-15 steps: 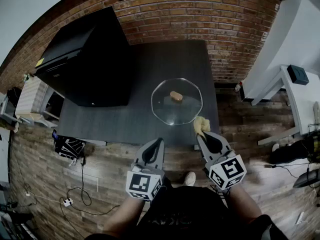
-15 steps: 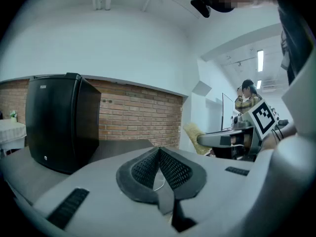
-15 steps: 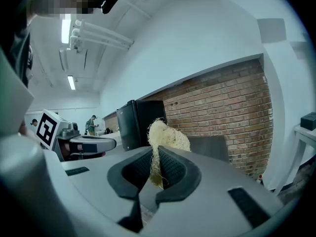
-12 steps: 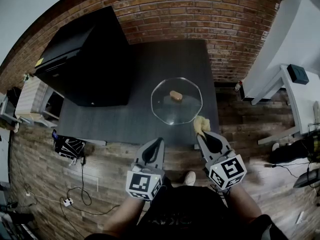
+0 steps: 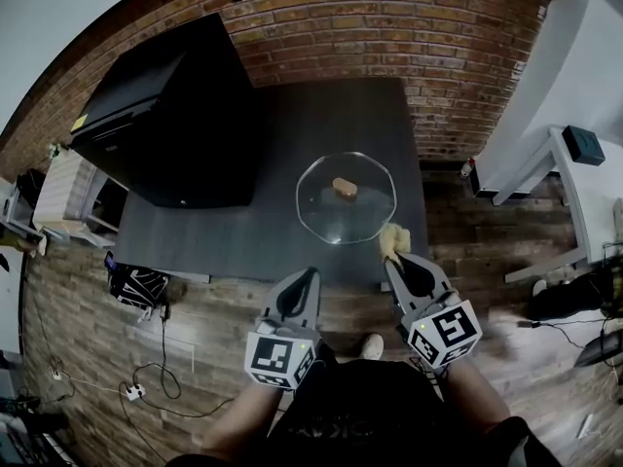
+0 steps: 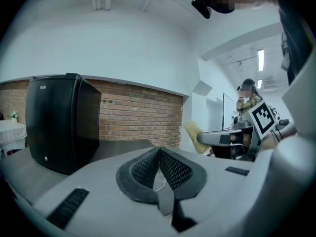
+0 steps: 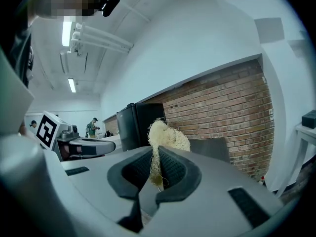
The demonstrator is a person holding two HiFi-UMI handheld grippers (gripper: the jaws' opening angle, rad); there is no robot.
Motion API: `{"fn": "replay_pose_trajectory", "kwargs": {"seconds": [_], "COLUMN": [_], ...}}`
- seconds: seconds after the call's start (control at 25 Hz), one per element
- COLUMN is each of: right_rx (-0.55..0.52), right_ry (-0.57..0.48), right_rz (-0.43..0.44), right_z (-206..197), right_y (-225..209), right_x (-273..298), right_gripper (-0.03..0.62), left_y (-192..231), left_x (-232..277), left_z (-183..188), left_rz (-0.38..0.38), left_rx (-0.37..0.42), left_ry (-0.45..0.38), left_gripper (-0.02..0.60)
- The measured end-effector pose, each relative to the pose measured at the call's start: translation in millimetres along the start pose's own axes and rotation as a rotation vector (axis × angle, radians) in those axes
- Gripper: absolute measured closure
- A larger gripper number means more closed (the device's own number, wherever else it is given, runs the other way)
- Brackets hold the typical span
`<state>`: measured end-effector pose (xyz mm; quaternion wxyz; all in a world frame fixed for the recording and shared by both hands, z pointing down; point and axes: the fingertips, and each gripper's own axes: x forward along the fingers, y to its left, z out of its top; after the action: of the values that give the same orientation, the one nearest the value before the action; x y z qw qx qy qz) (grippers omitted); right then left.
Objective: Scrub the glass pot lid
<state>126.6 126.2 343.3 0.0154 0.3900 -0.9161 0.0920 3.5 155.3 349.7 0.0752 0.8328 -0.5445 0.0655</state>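
Left gripper (image 6: 159, 151): we read its jaws together, nothing between.
Right gripper (image 7: 157, 154): jaws clamped on fibrous scrubber (image 7: 167, 135).
Head view only: glass pot lid (image 5: 346, 197) flat on dark table (image 5: 243, 227), near the scrubber.
Room: black fridge (image 5: 165, 115), brick wall (image 5: 389, 17), wood floor (image 5: 214, 329).

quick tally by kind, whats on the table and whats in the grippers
glass pot lid: 1
black mini fridge: 1
fibre scrubber: 1, clamped in the right gripper
total: 3
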Motion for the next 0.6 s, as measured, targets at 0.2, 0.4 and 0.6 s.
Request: {"fn": "replay_pose_trajectory", "kwargs": {"seconds": [0.2,0.4,0.6], "right_rx": [-0.005,0.002,0.013], "right_ry": [-0.003,-0.018,-0.027], "right_rz": [0.011,0.038,0.054], "right_z": [2.9,7.4,11.1], "right_y": [-3.6,-5.9,-11.5], "right_x": [2.0,5.5,8.2], "right_gripper": [0.553,0.553,0.553], "left_y": [-1.5,1.2,7.0], "left_x": [-0.3,-1.6,0.5], "left_z": [6.7,9.0,9.3], "left_rz": [0.004,0.044,0.092], "left_rx": [-0.005,0.005,0.009], "left_ry": [-0.015,-0.008,0.004], "left_gripper": [0.549,0.549,0.549]}}
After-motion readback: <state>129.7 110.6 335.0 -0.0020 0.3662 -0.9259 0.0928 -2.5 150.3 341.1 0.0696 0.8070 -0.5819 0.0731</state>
